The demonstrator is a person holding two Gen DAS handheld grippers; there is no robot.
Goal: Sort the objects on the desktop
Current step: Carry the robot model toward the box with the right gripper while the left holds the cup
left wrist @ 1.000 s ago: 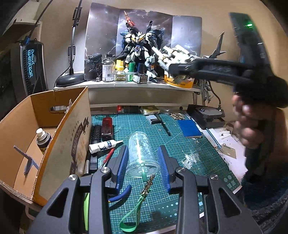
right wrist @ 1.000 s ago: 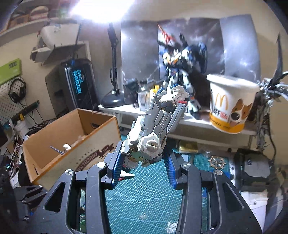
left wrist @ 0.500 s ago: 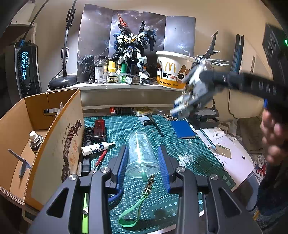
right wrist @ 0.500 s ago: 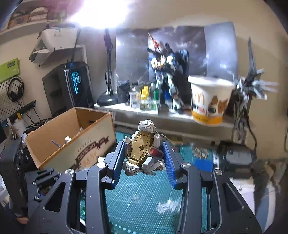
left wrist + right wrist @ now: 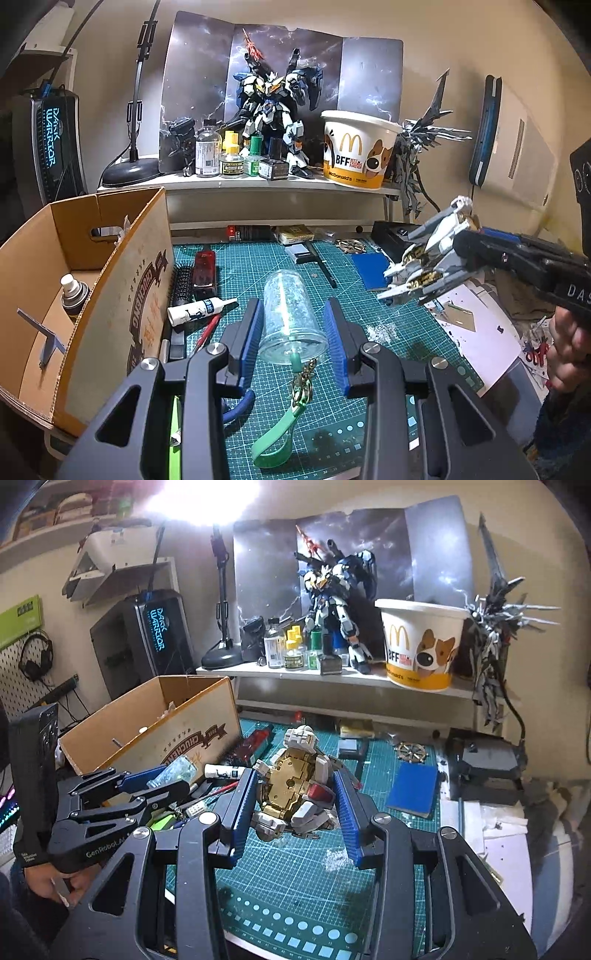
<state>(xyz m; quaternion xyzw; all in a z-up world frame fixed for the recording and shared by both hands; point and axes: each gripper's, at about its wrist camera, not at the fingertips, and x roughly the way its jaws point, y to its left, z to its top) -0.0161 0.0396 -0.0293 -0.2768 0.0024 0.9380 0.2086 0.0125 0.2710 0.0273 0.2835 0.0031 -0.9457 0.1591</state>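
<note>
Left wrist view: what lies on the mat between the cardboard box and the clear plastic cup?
In the left wrist view, a black hairbrush, a red case and a white tube lie between the cardboard box and the cup.

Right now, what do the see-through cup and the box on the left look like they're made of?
The clear cup looks like thin glossy plastic: transparent, with highlights on its wall. The cardboard box looks like matte brown corrugated board: fluting shows along its cut edge.
</note>
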